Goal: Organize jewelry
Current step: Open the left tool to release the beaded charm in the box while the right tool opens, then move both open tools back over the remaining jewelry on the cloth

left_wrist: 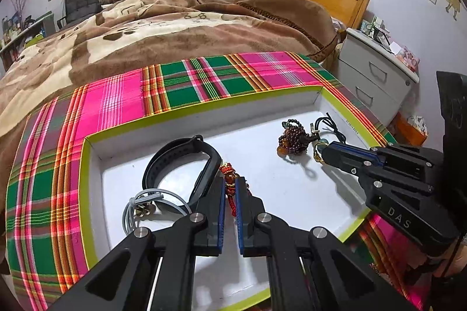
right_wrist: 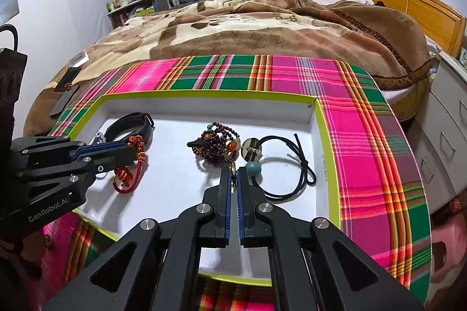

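Jaws of both grippers were clamped: the left gripper on a red cord charm at lower centre of the white tray, the right gripper on a small gold ring below the bead bracelet.

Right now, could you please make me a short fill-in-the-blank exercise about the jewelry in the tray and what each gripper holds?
1. The left gripper is shut on a ____ knotted cord.
2. The right gripper pinches a small ____-coloured ring.
3. The black watch band lies inside the white ____.
4. The dark bead bracelet lies between the knotted cord and the ____ hair tie.

Missing words: red; gold; tray; black
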A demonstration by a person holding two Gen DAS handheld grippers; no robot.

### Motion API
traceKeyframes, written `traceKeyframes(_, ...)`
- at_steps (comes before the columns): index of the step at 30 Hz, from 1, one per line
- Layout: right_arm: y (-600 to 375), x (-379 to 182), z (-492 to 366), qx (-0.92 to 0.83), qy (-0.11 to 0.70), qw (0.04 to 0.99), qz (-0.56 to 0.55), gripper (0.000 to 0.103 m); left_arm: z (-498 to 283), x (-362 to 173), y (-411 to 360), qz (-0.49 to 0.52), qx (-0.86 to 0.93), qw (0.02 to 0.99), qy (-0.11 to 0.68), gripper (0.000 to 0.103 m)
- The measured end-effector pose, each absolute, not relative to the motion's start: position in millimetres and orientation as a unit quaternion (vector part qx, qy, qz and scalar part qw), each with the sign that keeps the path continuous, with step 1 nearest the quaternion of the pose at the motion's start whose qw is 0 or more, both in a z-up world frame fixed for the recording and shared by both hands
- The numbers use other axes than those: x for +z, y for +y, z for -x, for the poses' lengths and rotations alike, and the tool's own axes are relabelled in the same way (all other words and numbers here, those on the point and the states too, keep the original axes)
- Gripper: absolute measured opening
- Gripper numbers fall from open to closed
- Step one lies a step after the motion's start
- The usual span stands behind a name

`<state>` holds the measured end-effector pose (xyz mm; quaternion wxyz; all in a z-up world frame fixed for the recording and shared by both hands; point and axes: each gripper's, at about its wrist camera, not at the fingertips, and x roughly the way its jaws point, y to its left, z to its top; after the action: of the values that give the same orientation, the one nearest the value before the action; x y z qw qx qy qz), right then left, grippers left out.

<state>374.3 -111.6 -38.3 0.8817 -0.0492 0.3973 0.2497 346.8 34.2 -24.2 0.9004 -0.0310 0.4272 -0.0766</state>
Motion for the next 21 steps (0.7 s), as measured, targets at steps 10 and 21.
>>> traceKeyframes(10, -111.8, -35.7, -366.8, 0.251, 0.394, 0.883, 0.052, 0.016, -338.9, -21.2, 37.3, 0.031, -0.077, 0.906, 0.415, 0.007)
traceKeyframes(21, -124.8, -16.9, -337.1, 0.254, 0.373, 0.891, 0.046, 0.016, -300.8, 2.8, 37.1, 0.029, -0.064, 0.924, 0.376, 0.012)
